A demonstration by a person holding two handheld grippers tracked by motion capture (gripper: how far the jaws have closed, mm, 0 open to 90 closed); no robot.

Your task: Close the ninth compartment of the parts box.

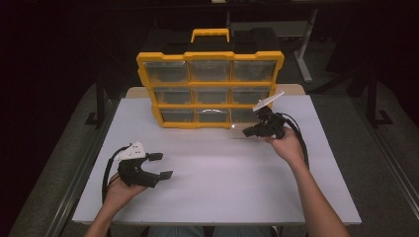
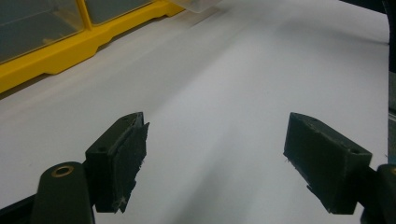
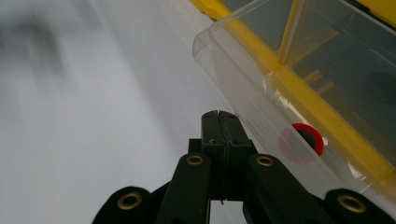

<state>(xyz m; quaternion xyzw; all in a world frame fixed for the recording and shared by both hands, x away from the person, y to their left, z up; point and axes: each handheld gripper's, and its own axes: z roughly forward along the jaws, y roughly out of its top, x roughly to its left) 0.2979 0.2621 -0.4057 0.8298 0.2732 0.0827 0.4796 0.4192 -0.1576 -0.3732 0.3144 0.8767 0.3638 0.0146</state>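
While the left gripper (image 1: 159, 165) rests wide open and empty at the table's (image 1: 222, 187) near left, the right gripper (image 3: 219, 122) has its jaws pressed together, seemingly holding nothing, just beside the clear drawer (image 3: 261, 84) pulled out of the yellow organizer's (image 1: 210, 89) bottom right, with a red ring (image 3: 306, 138) inside.

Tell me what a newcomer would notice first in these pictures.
The yellow drawer cabinet stands upright at the far edge of the white table, its clear drawers facing the person. The right gripper, jaws shut, sits at the bottom right drawer, which is pulled out a little, with a red ring showing through its clear wall. The left gripper rests open at the near left.
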